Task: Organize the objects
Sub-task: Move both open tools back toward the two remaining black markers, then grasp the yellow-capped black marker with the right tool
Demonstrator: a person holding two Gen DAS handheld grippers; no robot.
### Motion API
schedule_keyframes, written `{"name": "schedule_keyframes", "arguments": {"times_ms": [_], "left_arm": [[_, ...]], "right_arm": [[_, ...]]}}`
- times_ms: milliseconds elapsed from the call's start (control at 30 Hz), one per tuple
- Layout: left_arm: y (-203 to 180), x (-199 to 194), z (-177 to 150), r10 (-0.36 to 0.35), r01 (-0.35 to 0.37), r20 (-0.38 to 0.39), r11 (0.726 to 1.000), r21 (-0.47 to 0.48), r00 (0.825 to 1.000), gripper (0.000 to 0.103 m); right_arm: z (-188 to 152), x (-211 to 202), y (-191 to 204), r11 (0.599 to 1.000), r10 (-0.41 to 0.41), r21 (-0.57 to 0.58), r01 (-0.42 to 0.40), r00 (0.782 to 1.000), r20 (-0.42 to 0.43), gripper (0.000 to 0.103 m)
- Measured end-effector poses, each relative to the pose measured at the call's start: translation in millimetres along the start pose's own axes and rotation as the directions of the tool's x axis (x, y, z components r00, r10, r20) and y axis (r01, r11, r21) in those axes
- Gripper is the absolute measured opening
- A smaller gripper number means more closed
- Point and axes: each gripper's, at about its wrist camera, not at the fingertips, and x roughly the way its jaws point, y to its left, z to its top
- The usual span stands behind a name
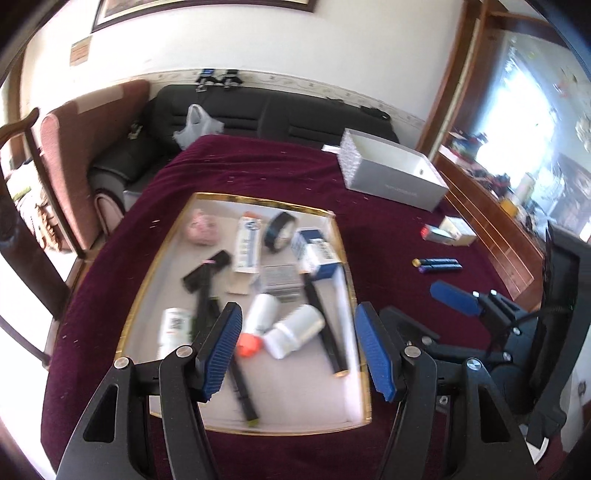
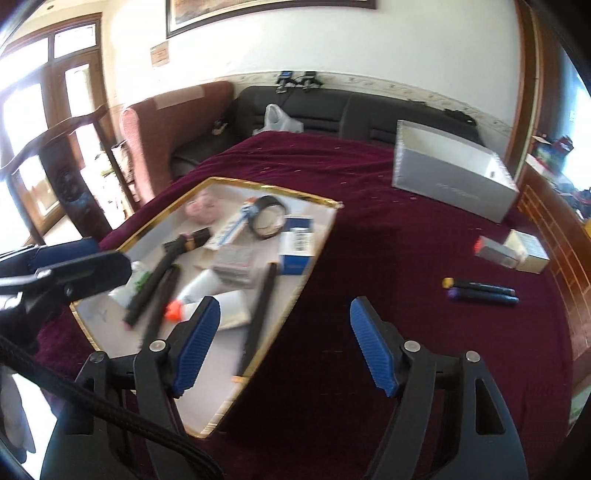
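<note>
A black sofa (image 1: 280, 110) lines the white wall under a framed picture (image 2: 266, 11); a pink armchair (image 1: 74, 158) stands beside it, a plastic bag (image 1: 197, 125) on the seat.

We see the things in the tray (image 1: 162, 254) smeared by motion blur, their labels unreadable. The left tongs (image 2: 88, 266) cover the tray's near-left corner, and the grey box (image 2: 454, 184) hides its own inside.

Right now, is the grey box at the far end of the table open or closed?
Open: the grey box has no lid on, and its pale inner walls show from above.
</note>
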Motion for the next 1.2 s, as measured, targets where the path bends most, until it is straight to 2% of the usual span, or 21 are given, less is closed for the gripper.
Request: {"name": "schedule_keyframes", "arguments": {"times_ms": [267,500,633,733,800,900,933,967,1067,1200], "left_arm": [[-77.4,41.1,2.6,-0.060,0.070,-0.090,0.992,0.103,0.994,0.058],[-142.0,91.5,-5.7,-0.101,0.136,-0.193,0.974,0.179,0.976,0.057],[-165.3,120.7,-13.0,-0.111,0.163,-0.244,0.965,0.204,0.963,0.057],[-172.6,141.0,-18.0,-0.096,0.156,-0.272,0.965,0.210,0.958,0.057],[-173.8,151.2,-21.8,-0.092,0.156,-0.288,0.966,0.206,0.953,0.057],[-172.6,164.1,-29.2,-0.075,0.143,-0.314,0.969,0.202,0.947,0.057],[-170.8,168.2,-32.4,-0.078,0.149,-0.329,0.969,0.195,0.941,0.057],[-170.7,168.5,-33.6,-0.079,0.148,-0.321,0.969,0.199,0.944,0.057],[-172.6,166.3,-36.4,-0.082,0.155,-0.313,0.964,0.217,0.946,0.062],[-176.8,164.5,-42.3,-0.095,0.172,-0.296,0.954,0.246,0.950,0.075]], "right_arm": [[-5.7,-0.9,-82.6,0.987,-0.140,0.075,0.141,0.990,-0.018,0.078],[-14.3,5.5,-140.1,0.964,-0.235,0.116,0.240,0.970,-0.059,0.077],[-18.5,11.1,-166.1,0.949,-0.273,0.138,0.283,0.958,-0.088,0.079],[-21.0,16.4,-181.3,0.943,-0.284,0.149,0.298,0.953,-0.109,0.079],[-21.2,17.8,-192.3,0.944,-0.269,0.167,0.286,0.956,-0.115,0.079],[-17.6,17.3,-228.3,0.937,-0.151,0.298,0.181,0.981,-0.121,0.079],[-16.5,17.1,-245.6,0.921,-0.089,0.371,0.124,0.990,-0.109,0.079],[-15.9,18.4,-264.6,0.895,-0.018,0.444,0.055,0.996,-0.088,0.079],[-14.0,30.3,-302.1,0.831,0.117,0.553,-0.066,0.992,-0.056,0.079],[-10.2,52.8,-319.9,0.811,0.140,0.581,-0.072,0.987,-0.073,0.079]]}}
